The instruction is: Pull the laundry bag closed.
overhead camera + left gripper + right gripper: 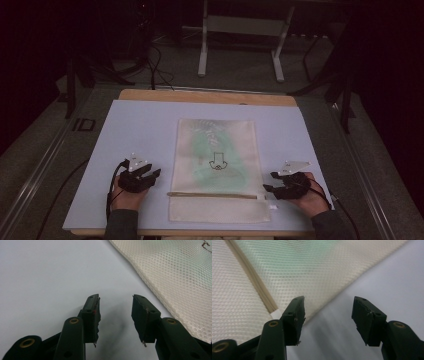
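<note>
Nearest the high camera, your 2 sleeved forearms came in over the near table edge, each hand holding a gripper. Your left gripper [156, 174] sat on the pale blue mat [135, 130] just left of the mesh zipper bag [216, 150], apart from it. In the left gripper view its 2 black jaws stood apart with nothing between them, bare mat beneath, and the bag's white netting edge ran across the upper right corner of that view.

Your right gripper [270, 182] rested near the bag's right edge, pointing toward it, level with the zipper line [212, 195]. In the right gripper view its jaws were likewise spread and gripped nothing; the left jaw hung over the bag's edge beside a small white tab [276, 313], and the right jaw hung over mat.

The bag lay flat in the middle of the mat, long side running away from you, its tan zipper crossing the near part. Something pale green showed through the mesh, and a small dark line drawing [218, 161] marked the bag's centre. Beyond the mat a strip of wooden tabletop [200, 95] showed.
</note>
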A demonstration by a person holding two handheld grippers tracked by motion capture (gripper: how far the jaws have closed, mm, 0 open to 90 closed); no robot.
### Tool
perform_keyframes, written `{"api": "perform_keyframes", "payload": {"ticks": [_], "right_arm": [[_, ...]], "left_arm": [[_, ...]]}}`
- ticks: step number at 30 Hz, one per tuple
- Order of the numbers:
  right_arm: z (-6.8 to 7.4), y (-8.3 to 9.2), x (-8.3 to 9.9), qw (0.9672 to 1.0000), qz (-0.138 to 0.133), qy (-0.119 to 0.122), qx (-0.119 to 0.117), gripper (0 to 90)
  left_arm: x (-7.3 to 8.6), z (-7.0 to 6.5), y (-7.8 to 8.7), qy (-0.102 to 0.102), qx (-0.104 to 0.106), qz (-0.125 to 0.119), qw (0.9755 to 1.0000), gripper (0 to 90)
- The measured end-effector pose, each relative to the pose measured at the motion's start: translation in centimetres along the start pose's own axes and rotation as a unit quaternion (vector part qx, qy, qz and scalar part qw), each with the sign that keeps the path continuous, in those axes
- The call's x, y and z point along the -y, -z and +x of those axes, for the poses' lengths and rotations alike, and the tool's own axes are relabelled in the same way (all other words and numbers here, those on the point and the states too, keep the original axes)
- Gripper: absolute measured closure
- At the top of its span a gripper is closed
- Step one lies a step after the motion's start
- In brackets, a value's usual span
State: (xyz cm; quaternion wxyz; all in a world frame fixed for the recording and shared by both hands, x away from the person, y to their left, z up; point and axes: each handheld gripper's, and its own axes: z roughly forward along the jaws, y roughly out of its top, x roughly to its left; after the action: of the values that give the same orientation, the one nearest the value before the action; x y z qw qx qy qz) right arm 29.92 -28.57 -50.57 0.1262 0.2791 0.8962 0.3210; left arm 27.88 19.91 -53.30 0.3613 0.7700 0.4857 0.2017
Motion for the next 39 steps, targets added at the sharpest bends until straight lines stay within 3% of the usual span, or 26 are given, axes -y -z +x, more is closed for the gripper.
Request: {"api": "perform_keyframes", "payload": {"ticks": [9,21,39], "right_arm": [[1.0,-0.6,-1.0,0.9996,0.013,0.024,-0.010,43.9],[2.2,-1.3,-2.5,0.9982,0.019,0.052,-0.023,42.5],[3.5,-2.8,-4.7,0.9963,0.026,0.074,-0.034,43.0]], "left_arm": [[0.0,-0.1,0.0,0.000,0.005,0.005,1.0000,57.1],[0.0,-0.2,0.1,-0.002,0.016,-0.006,0.9999,55.4],[-0.1,-0.2,0.1,0.001,0.022,-0.008,0.9997,54.8]]}}
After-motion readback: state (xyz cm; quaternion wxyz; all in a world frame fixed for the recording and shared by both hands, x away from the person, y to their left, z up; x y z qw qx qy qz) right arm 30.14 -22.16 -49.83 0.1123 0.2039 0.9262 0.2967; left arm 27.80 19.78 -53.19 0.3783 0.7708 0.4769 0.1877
